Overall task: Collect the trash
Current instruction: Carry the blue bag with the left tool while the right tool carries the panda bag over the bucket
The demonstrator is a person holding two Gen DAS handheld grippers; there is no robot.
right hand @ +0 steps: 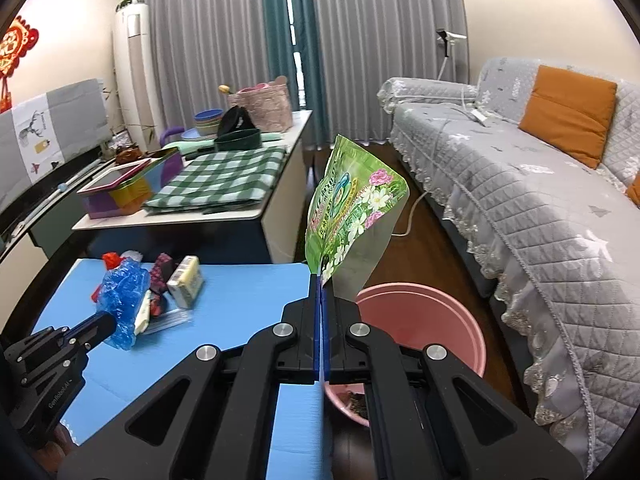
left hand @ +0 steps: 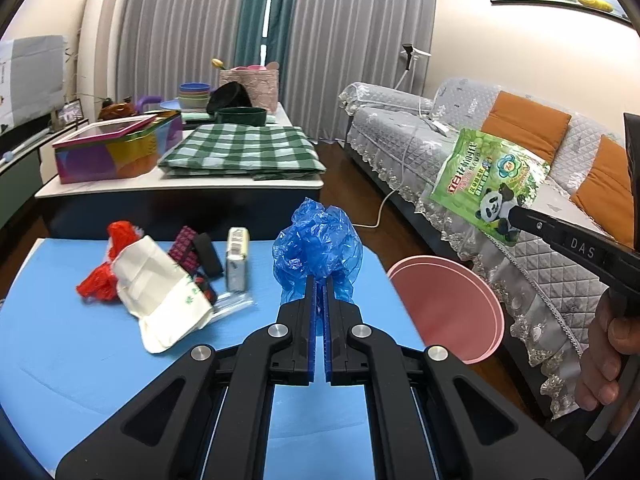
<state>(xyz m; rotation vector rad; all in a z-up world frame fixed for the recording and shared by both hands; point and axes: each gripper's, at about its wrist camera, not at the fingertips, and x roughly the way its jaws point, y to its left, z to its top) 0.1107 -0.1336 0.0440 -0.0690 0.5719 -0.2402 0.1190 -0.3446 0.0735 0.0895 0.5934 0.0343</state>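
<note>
My left gripper [left hand: 319, 278] is shut on a crumpled blue plastic bag [left hand: 318, 246], held up over the blue table [left hand: 80, 360]. In the right wrist view the same blue plastic bag [right hand: 124, 294] hangs at the left gripper [right hand: 110, 324]. My right gripper [right hand: 321, 278] is shut on the bottom corner of a green wrapper [right hand: 350, 208] with flowers, lifted above the pink bin [right hand: 424, 320]. From the left wrist view the green wrapper [left hand: 490, 184] shows a panda, pinched by the right gripper [left hand: 516, 216] over the pink bin [left hand: 448, 308].
More trash lies on the blue table: a red bag [left hand: 106, 268], a white paper bag [left hand: 164, 300], a dark patterned packet [left hand: 186, 250], a small carton [left hand: 238, 258]. A low table [left hand: 180, 188] with a checked cloth stands behind; a grey-covered sofa [right hand: 540, 208] fills the right.
</note>
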